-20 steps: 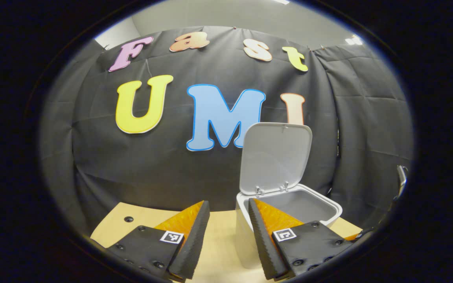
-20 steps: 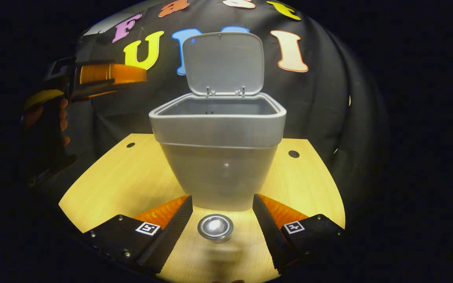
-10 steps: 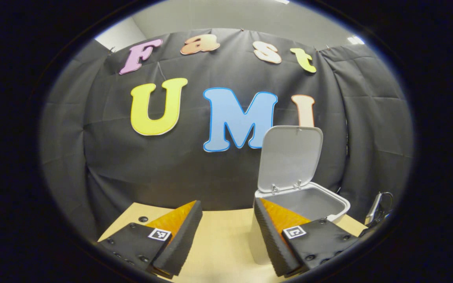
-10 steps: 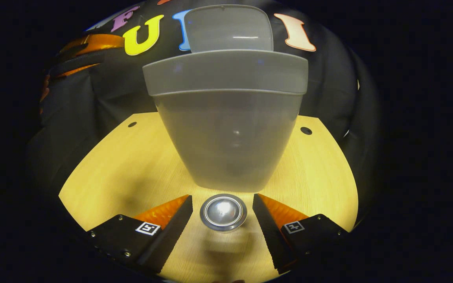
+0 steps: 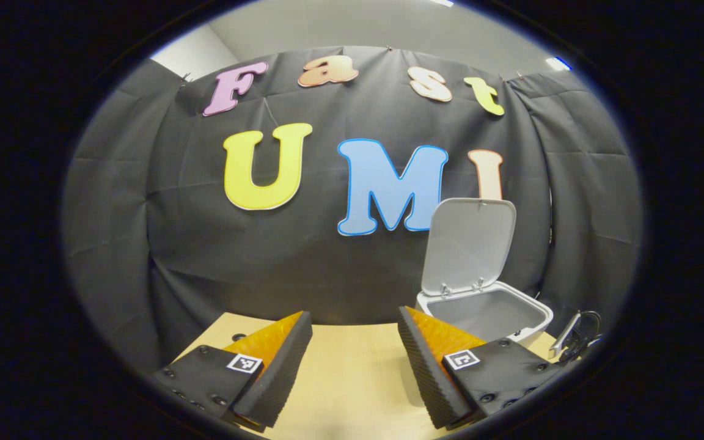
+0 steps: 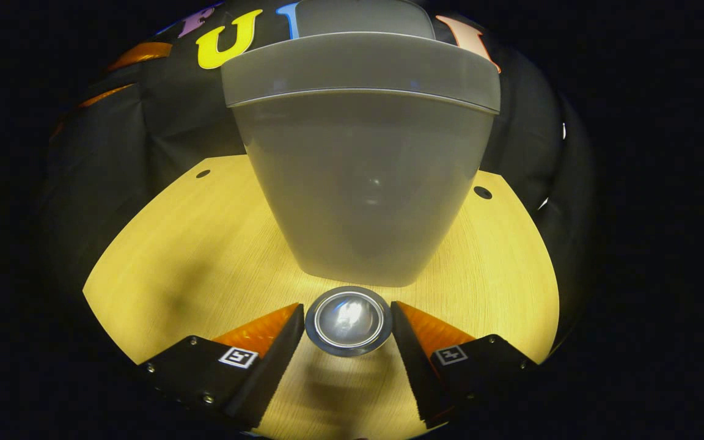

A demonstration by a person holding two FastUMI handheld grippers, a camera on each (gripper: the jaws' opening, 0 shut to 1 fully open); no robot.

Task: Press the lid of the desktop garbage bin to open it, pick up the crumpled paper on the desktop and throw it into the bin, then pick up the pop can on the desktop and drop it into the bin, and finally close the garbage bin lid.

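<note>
In the right gripper view, the right gripper (image 6: 347, 333) is spread around the pop can (image 6: 348, 320), which stands between its fingers on the desk (image 6: 175, 256), just before the garbage bin (image 6: 361, 177). The can looks light, thin-walled, slick and dentable, so a gentle mid-wall squeeze suits. The left gripper (image 5: 352, 360) hangs spread, empty.

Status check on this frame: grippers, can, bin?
Right gripper open, straddling pop can. Left gripper open, empty. Bin lid up. Nothing blocking.
</note>
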